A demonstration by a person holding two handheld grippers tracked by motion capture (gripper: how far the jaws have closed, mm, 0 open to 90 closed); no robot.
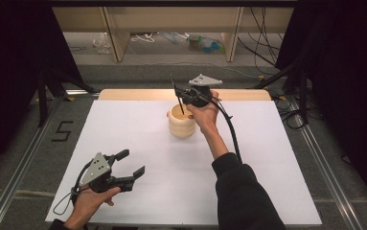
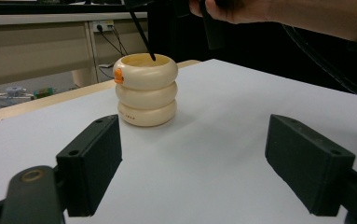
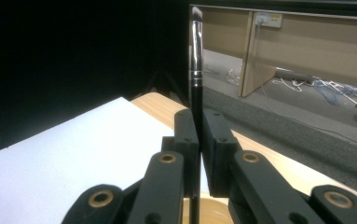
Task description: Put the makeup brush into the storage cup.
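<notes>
A cream pot (image 1: 181,122) shaped like three stacked rings stands upright at the far middle of the white sheet (image 1: 138,134). In the left gripper view the pot (image 2: 146,91) has a small orange tab (image 2: 119,77) on its top ring. My right gripper (image 1: 183,95) hovers just above the pot, shut on a thin black brush (image 1: 177,95). The brush (image 3: 195,70) points bristles-up between the shut jaws, and its lower tip (image 2: 151,55) dips into the pot's mouth. My left gripper (image 1: 132,162) rests open near the front left, nothing between its jaws, aimed at the pot.
The white sheet covers a wooden table whose bare far edge (image 1: 138,94) shows behind the pot. Beyond it are wooden furniture legs (image 1: 116,40), loose cables and small clutter on the floor. Black stands flank both sides. A "5" (image 1: 62,130) is marked on the floor at left.
</notes>
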